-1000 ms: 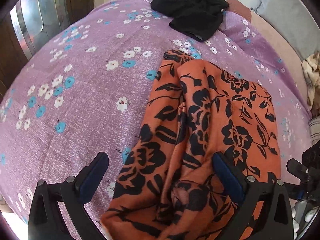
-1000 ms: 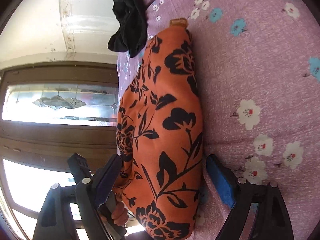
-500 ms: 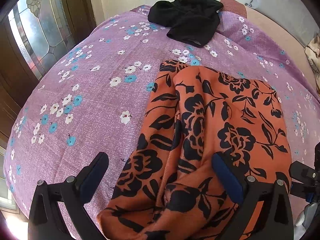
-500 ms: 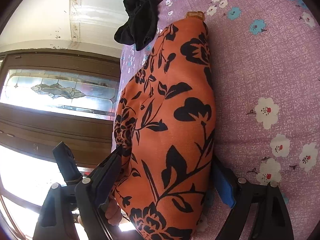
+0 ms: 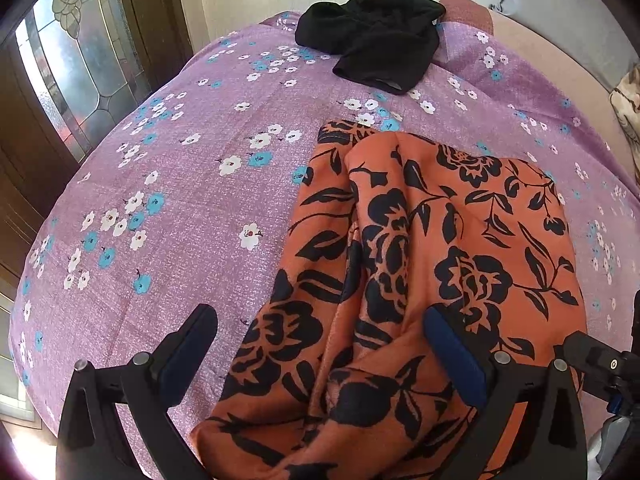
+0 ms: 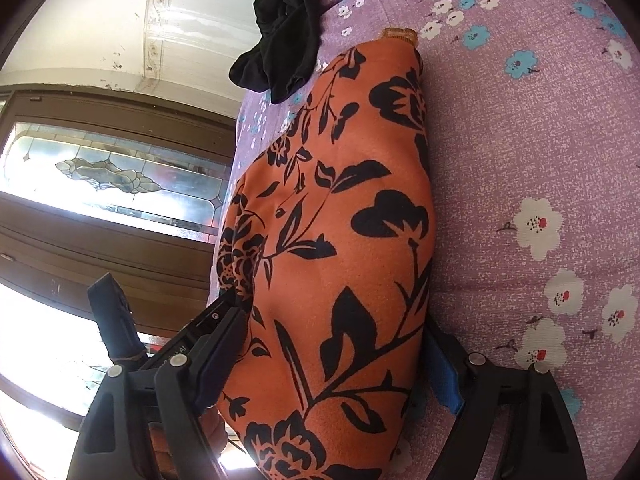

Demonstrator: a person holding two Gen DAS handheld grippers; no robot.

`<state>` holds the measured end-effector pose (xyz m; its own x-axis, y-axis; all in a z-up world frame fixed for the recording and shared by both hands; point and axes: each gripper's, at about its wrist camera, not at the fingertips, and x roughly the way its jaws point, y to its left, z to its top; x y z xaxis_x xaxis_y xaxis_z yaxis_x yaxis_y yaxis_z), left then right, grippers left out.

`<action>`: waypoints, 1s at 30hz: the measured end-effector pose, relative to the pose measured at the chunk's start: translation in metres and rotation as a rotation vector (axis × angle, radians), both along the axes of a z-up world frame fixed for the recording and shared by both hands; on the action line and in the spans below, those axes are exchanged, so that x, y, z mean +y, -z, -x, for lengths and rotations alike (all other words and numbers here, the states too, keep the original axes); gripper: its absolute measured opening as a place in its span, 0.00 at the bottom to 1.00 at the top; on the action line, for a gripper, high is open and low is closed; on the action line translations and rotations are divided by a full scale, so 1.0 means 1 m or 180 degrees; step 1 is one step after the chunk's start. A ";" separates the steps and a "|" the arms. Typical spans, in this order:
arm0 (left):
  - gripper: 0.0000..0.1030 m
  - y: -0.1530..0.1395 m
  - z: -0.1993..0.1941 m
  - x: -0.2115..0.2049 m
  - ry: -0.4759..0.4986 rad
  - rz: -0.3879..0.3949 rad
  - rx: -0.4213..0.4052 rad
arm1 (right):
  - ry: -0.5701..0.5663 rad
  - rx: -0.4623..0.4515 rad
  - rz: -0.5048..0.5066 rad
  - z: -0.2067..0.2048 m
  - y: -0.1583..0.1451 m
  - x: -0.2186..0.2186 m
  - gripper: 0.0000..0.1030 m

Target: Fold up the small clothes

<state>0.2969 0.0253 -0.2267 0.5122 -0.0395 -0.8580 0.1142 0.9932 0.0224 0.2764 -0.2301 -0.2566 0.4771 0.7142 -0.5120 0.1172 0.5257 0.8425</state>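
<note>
An orange garment with black flowers (image 5: 420, 264) lies on the purple flowered bedsheet (image 5: 180, 208), bunched into lengthwise folds. My left gripper (image 5: 320, 344) is open at the garment's near end. Its right finger (image 5: 452, 356) rests over the cloth and its left finger (image 5: 188, 344) is over bare sheet. In the right wrist view the same garment (image 6: 344, 240) fills the gap of my right gripper (image 6: 332, 352), whose jaws are closing with the cloth's edge between them. The blue pad (image 6: 442, 372) is beside the fold; I cannot see it press.
A black garment (image 5: 376, 44) lies crumpled at the far end of the bed. A wooden door with patterned glass (image 5: 60, 80) stands to the left, past the bed's edge. Patterned fabric (image 5: 628, 108) lies at the right edge. A hand (image 6: 212, 428) holds the left gripper.
The left view has tipped up, so the far black garment and door show more. In the right view the orange garment now sits deeper between the jaws, which have narrowed slightly.
</note>
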 end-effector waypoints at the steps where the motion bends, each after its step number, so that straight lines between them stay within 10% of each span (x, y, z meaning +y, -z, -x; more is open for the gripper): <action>1: 1.00 0.000 0.000 0.000 -0.0001 0.0001 0.0001 | 0.0000 -0.0021 0.0025 0.001 -0.001 0.002 0.81; 30: 1.00 0.002 -0.005 0.007 -0.0005 0.0188 0.0088 | -0.0001 -0.0105 -0.0153 -0.006 -0.002 0.003 0.99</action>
<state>0.3016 0.0319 -0.2289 0.4883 -0.0896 -0.8681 0.1124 0.9929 -0.0393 0.2827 -0.2269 -0.2550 0.4929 0.7378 -0.4611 0.0887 0.4846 0.8702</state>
